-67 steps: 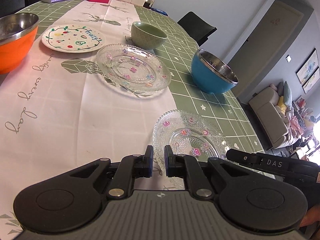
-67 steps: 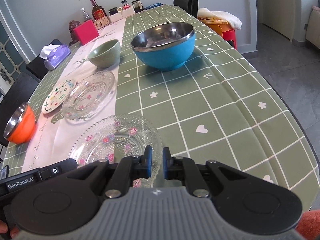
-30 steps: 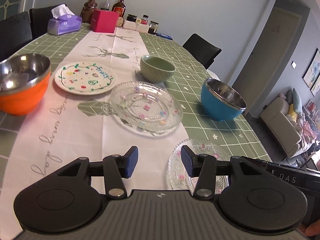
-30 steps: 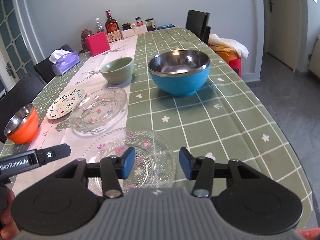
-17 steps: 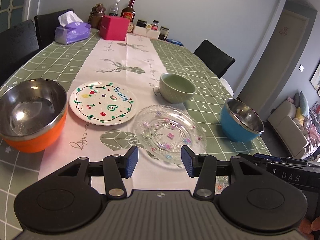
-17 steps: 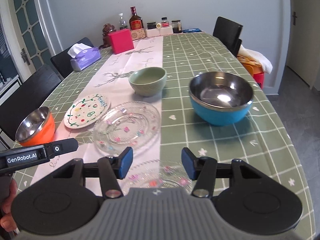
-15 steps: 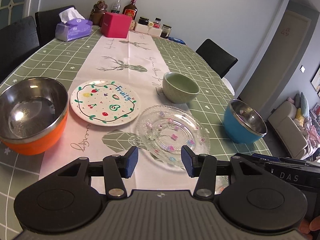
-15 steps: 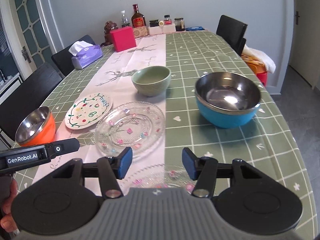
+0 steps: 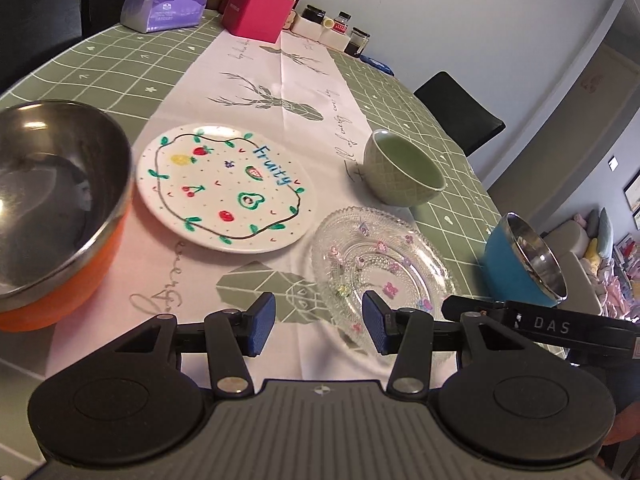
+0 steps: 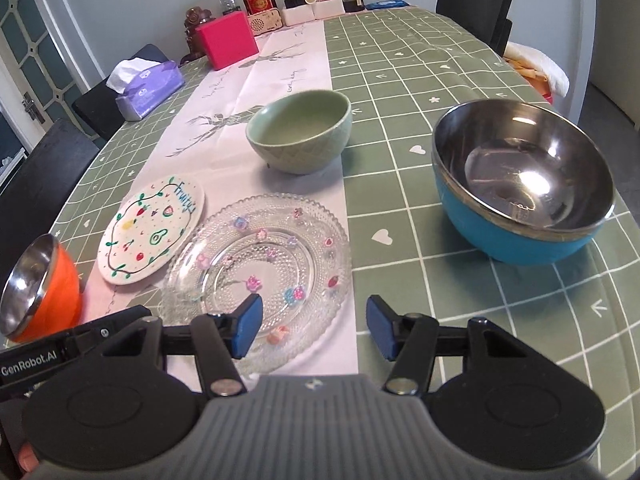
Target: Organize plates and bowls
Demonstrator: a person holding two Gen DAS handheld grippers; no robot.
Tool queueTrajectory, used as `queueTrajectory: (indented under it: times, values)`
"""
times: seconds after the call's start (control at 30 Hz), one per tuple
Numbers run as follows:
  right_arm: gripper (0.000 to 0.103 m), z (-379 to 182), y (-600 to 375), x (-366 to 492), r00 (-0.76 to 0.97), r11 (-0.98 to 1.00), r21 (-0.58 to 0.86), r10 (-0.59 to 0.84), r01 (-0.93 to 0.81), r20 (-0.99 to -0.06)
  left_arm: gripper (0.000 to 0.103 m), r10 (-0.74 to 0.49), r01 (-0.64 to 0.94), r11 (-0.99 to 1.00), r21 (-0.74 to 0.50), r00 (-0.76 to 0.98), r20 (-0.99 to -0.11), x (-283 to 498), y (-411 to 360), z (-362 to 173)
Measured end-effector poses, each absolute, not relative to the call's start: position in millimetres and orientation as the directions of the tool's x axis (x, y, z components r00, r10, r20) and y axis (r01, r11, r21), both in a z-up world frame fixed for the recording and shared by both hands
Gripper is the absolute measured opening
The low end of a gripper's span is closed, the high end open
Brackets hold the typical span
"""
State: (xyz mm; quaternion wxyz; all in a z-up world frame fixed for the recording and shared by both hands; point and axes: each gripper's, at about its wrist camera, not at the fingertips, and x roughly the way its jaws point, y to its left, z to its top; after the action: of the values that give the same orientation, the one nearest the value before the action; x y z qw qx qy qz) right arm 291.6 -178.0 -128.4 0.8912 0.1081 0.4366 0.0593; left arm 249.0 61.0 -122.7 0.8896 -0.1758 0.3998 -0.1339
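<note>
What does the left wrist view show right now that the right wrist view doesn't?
Only the left wrist view: a sofa in the room beyond the table, and the left gripper, jaws open. Only the right wrist view: a white cloth on a seat past the table edge, and the right gripper, jaws open. Both show the glass plate, fruit-painted plate, green bowl, blue bowl, orange bowl, pink box and tissue pack.

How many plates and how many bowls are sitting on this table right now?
Plates: 2, the white fruit-pattern plate and the clear glass plate.
Bowls: 3, the green bowl, the blue bowl and the orange bowl.
Total: 5 dishes in view.
</note>
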Motion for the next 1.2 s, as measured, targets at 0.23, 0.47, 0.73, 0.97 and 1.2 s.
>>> queueTrajectory:
  times: [0.23, 0.47, 0.73, 0.97, 1.2]
  values:
    - [0.053, -136, -193, 313, 0.602, 0.961, 0.276, 0.209, 0.02, -0.77, 0.052, -0.379, 0.077, 0.897, -0.434, 0.639, -0.67, 273, 54, -132]
    - [0.04, -143, -206, 325, 0.599, 0.938, 0.346, 0.257, 0.036, -0.758, 0.035, -0.39, 0.077, 0.891, -0.448, 0.633, -0.668, 285, 54, -134]
    - [0.015, -153, -219, 328, 0.582, 0.865, 0.497, 0.368, 0.072, -0.725, 0.014, -0.41, 0.072, 0.879, -0.471, 0.619, -0.67, 290, 55, -139]
    - [0.009, -152, -217, 327, 0.591, 0.871, 0.487, 0.359, 0.066, -0.722, 0.012, -0.386, 0.057, 0.89, -0.452, 0.623, -0.681, 289, 52, -136]
    - [0.008, -146, -219, 323, 0.596, 0.871, 0.488, 0.365, 0.053, -0.716, 0.012, -0.372, 0.045, 0.893, -0.448, 0.634, -0.678, 283, 53, -130]
